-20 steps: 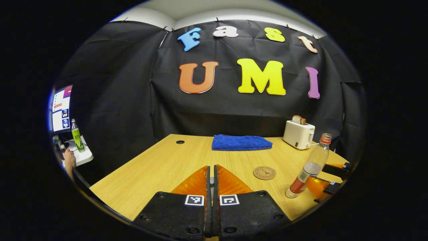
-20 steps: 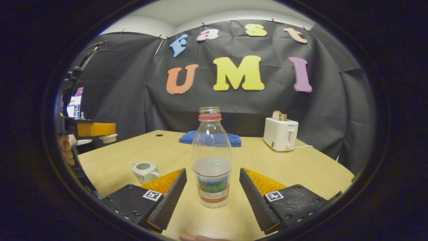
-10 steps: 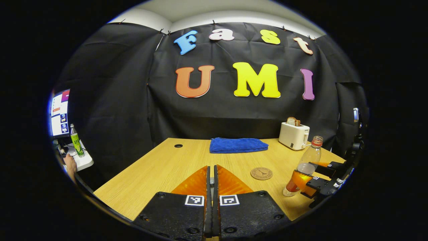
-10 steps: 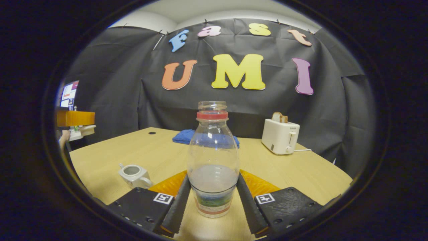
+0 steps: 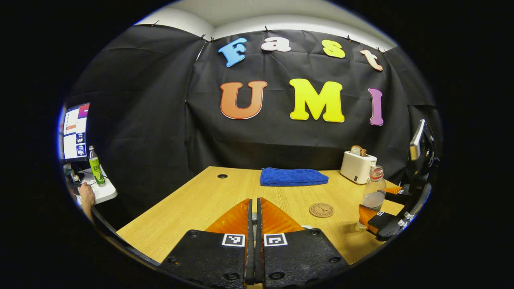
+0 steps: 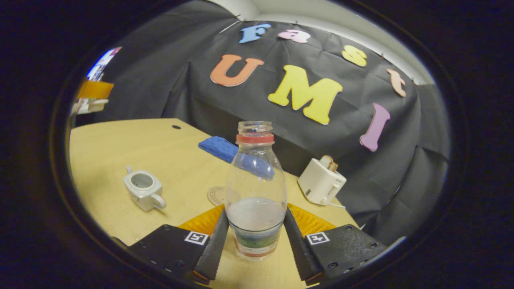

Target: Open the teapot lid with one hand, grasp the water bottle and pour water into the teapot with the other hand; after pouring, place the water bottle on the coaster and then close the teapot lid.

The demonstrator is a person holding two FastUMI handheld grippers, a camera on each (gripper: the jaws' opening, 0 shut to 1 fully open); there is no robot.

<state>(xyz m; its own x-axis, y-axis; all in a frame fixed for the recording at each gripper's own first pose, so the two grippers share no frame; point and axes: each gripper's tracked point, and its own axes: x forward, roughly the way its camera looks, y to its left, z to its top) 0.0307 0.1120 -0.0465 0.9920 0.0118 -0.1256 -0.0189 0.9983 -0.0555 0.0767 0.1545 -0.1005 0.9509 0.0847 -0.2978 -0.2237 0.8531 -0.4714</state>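
My right gripper (image 6: 255, 212) is shut on the lower body of a clear, uncapped water bottle (image 6: 255, 188) with a red neck ring and a little water inside. Left of it on the table stands the small white teapot (image 6: 142, 192), its top open. In the left gripper view the bottle (image 5: 373, 192) and the right gripper (image 5: 375, 210) are at the far right, beside the round coaster (image 5: 321, 210). My left gripper (image 5: 253, 202) is shut. In the right gripper view it hangs high at the left (image 6: 95, 90) with the white teapot lid (image 6: 90, 106) under its fingers.
A folded blue towel (image 5: 293, 176) lies at the back of the wooden table (image 5: 192, 200), and a white toaster (image 5: 357, 166) with bread stands at the back right. Off the table's left edge are a monitor (image 5: 74, 132), a green bottle (image 5: 95, 166) and a person's hand (image 5: 85, 196).
The right gripper's fingers went from open beside the bottle to shut on it. Its view has then rolled and turned, so the teapot sits closer to centre. The left gripper has barely moved.
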